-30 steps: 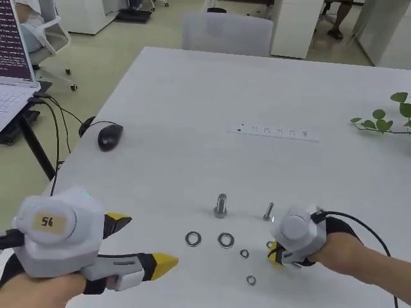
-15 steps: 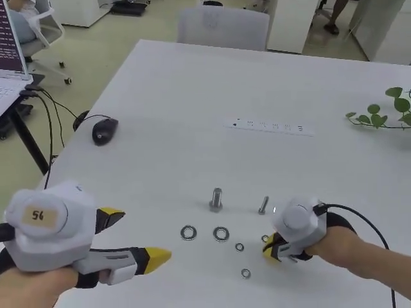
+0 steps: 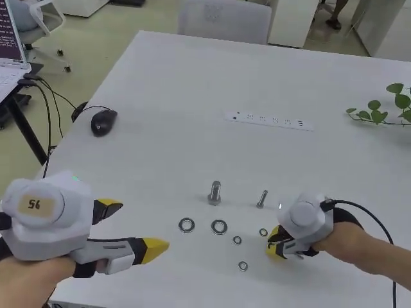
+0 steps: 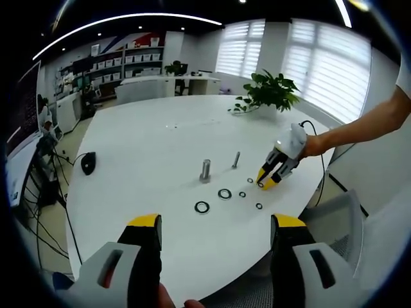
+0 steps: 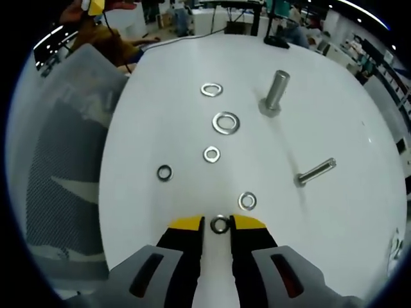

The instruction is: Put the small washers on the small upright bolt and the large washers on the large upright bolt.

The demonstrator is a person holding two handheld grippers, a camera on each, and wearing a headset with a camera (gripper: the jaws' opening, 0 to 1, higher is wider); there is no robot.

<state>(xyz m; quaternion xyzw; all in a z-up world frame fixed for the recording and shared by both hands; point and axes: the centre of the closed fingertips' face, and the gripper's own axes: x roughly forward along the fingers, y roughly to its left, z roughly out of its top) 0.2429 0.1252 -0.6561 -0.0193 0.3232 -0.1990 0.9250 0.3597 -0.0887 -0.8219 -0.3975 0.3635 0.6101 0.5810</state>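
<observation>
RIGHT tool [image 3: 275, 244]: jaws narrowed around a small washer [image 5: 220, 224] lying flat on the surface [image 5: 160, 122]; clamping not confirmable | TARGET: small upright bolt [image 5: 314, 172] stands near, ahead and right of the tips in the right gripper view | LEFT tool [image 4: 216, 221]: jaws wide apart, well apart from the bolt.

Open table [image 3: 192, 96] behind large bolt [image 3: 215, 192]
</observation>
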